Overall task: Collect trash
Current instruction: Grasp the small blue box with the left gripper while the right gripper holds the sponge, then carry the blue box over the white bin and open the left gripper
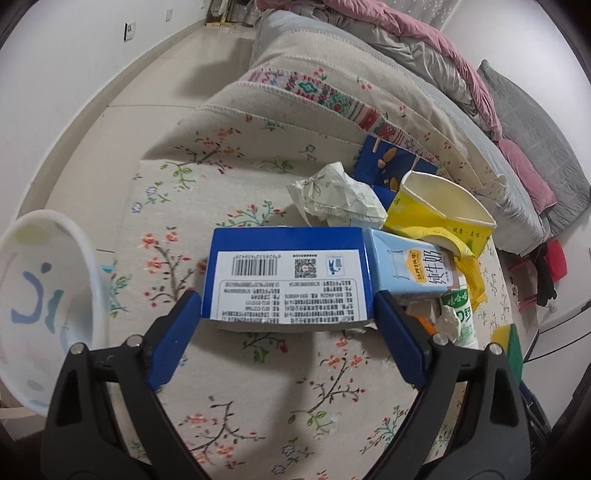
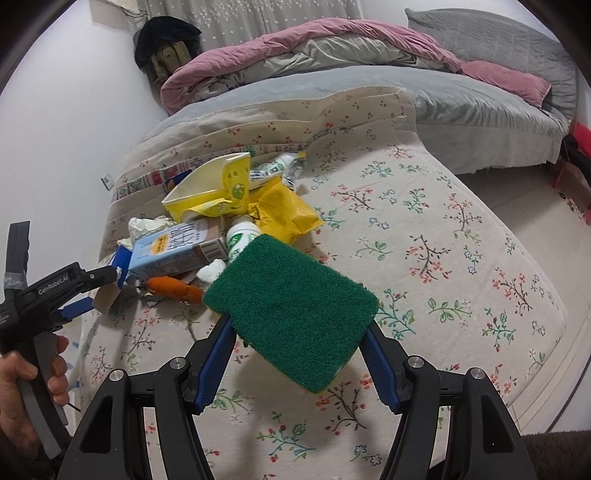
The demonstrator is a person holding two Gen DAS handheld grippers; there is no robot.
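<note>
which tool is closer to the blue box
Left. The left tool has its fingers on either side of the blue box, right at its near end. The right tool is off to the side, holding a green sponge.

place: home bedroom | evidence: bed (image 2: 461, 99), rumpled quilt (image 2: 295, 48), probably curtains (image 2: 251, 14)

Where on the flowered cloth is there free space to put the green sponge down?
The flowered cloth lies bare to the right of the green scouring sponge and the crumpled yellow wrapper, out to the cloth's edge. It is crowded to the left, around the pale blue milk carton and the crushed yellow paper cup.
</note>
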